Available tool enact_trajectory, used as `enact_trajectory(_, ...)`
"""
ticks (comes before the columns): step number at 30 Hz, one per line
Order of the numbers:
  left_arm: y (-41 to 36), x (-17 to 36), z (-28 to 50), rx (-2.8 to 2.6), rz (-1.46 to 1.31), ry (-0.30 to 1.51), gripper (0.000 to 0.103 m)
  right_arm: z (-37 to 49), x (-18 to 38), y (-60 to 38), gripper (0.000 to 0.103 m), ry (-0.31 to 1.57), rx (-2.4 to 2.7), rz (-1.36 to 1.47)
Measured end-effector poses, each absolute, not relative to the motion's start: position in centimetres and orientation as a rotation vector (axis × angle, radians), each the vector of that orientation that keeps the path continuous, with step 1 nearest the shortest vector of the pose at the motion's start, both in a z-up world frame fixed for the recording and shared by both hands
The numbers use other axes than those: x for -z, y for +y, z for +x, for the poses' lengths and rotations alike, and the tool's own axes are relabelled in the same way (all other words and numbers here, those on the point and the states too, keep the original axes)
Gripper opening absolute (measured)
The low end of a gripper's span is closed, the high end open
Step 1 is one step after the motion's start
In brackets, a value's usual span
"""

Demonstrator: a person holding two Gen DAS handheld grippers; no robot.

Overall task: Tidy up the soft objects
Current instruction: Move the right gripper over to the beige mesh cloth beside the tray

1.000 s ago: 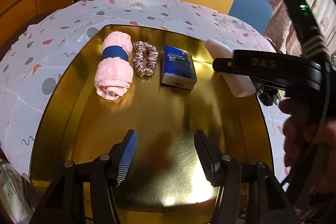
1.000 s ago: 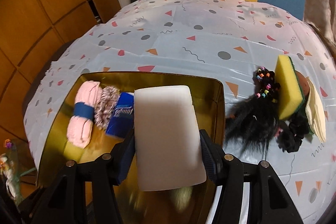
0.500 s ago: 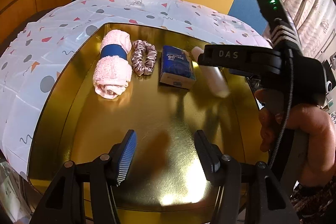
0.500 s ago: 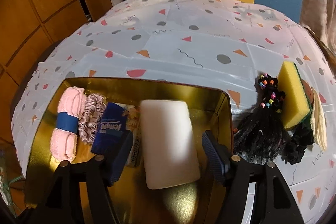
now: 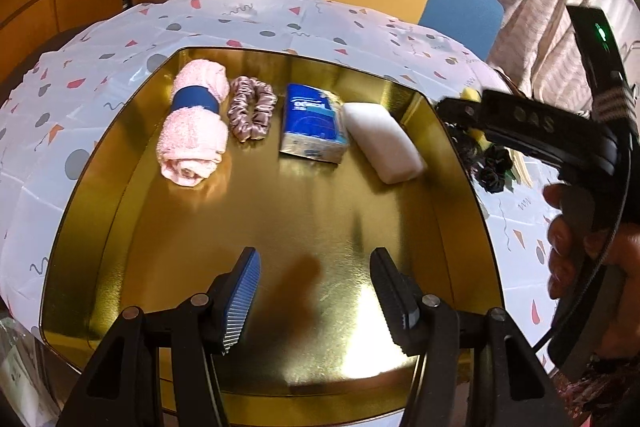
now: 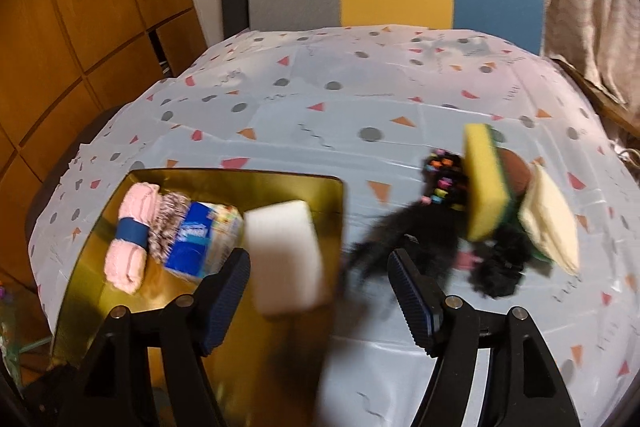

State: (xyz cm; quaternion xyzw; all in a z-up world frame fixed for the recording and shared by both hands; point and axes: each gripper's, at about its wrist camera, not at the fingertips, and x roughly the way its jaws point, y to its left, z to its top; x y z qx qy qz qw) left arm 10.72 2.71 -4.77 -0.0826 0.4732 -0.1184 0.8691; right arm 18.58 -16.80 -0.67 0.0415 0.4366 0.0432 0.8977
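The white sponge (image 5: 382, 143) lies flat in the gold tray (image 5: 280, 235), at the right end of a row across the tray's far side. At its nine o'clock, touching or nearly so, sits a blue tissue pack (image 5: 312, 129), then a pink scrunchie (image 5: 252, 113) and a rolled pink towel (image 5: 194, 129). The left gripper (image 5: 316, 291) hangs above the tray's bare near half, jaws parted with nothing between them. The right gripper (image 6: 320, 291) is over the tray's right rim, its jaws opening and clear of the sponge. At three o'clock, out on the patterned tablecloth (image 6: 320, 115), a black wig (image 6: 404, 231), yellow sponge (image 6: 484, 183) and cream cloth (image 6: 552, 223) are heaped together.
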Motion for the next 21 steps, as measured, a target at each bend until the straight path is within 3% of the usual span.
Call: enact_trajectory(21,-3.5,3.4,6.9,0.424,-0.052,0.94,0.058,11.3,6.6,-32.7,0.074,1.055,0.117,0.177)
